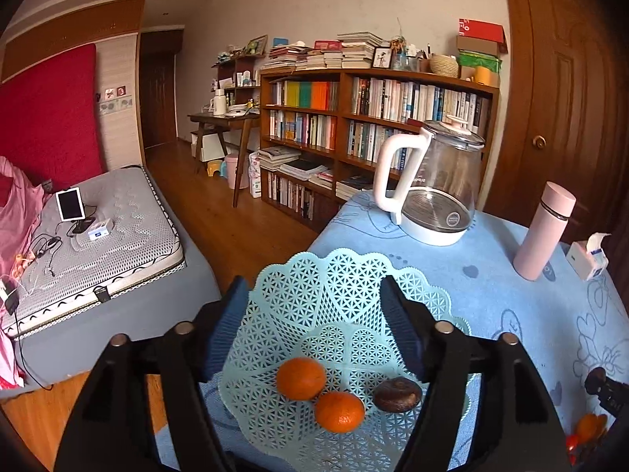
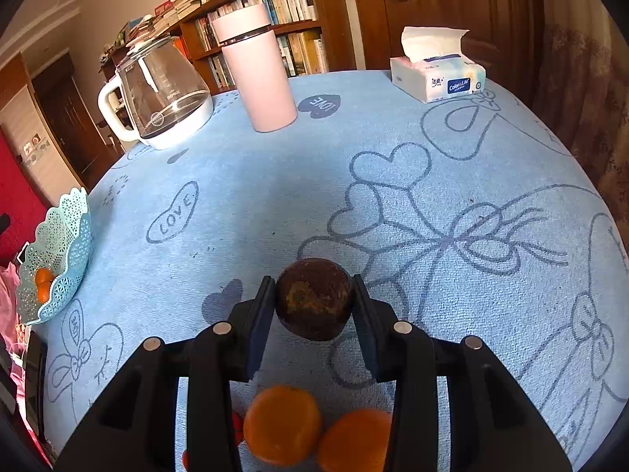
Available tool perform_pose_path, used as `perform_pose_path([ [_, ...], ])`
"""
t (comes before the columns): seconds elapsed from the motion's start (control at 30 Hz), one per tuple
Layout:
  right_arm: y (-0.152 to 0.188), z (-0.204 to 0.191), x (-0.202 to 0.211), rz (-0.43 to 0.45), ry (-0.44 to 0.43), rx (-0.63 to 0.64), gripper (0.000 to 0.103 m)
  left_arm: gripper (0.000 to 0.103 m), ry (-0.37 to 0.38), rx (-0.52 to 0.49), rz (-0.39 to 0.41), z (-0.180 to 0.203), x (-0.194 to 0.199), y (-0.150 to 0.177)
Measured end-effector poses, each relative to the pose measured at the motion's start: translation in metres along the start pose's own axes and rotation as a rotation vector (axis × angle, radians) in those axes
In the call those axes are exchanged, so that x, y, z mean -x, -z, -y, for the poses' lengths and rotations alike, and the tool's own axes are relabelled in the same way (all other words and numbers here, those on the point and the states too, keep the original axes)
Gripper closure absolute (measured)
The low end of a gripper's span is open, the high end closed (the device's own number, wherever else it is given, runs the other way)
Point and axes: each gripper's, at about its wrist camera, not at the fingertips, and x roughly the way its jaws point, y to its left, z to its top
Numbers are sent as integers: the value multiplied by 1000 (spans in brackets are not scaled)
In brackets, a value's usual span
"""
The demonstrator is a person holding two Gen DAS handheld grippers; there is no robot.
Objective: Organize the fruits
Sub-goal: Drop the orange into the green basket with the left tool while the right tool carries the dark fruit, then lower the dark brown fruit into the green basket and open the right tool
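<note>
Now the right gripper (image 2: pixel 314 306) pinches a dark brown round fruit (image 2: pixel 313 299) between its pads, held above the blue tablecloth (image 2: pixel 393 196). The basket (image 2: pixel 59 251) lies well off to its left, at the table's left edge, so the carry likely runs leftward over open cloth, clear of the kettle (image 2: pixel 161 94) and pink flask (image 2: pixel 259 74). Two oranges (image 2: pixel 281 424) wait just under the gripper. The left gripper (image 1: pixel 314 330) hangs spread above the basket (image 1: pixel 314 295), nearer to it, over two oranges (image 1: pixel 300 377) and a brown fruit (image 1: pixel 397 393)
</note>
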Motion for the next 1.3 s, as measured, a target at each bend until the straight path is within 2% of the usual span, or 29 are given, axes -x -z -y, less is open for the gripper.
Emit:
perform_pose_path([
  [0.03,0,0,0,1,-2,0,64,19,-4,6,3,-1,0,-1],
  [0.13,1,-3,2,7,-11,7,64,8,-13,17,18,-4,3,-3],
  [0.3,-2,-12,5,17,-24,24,64,3,-23,37,38,-10,9,-7],
  [0.43,-7,-29,9,27,-42,52,64,3,-33,32,47,-11,12,-8],
  [0.53,-13,-50,13,32,-86,71,64,3,-31,49,51,-15,14,-10],
  [0.93,-32,-182,16,50,-247,263,64,3,-17,92,65,-33,24,-18],
  [1.17,-35,-238,-7,-13,-289,317,64,3,-14,105,79,-38,28,-22],
  [1.3,-37,-253,-20,-50,-301,323,63,3,-21,128,94,-47,32,-25],
])
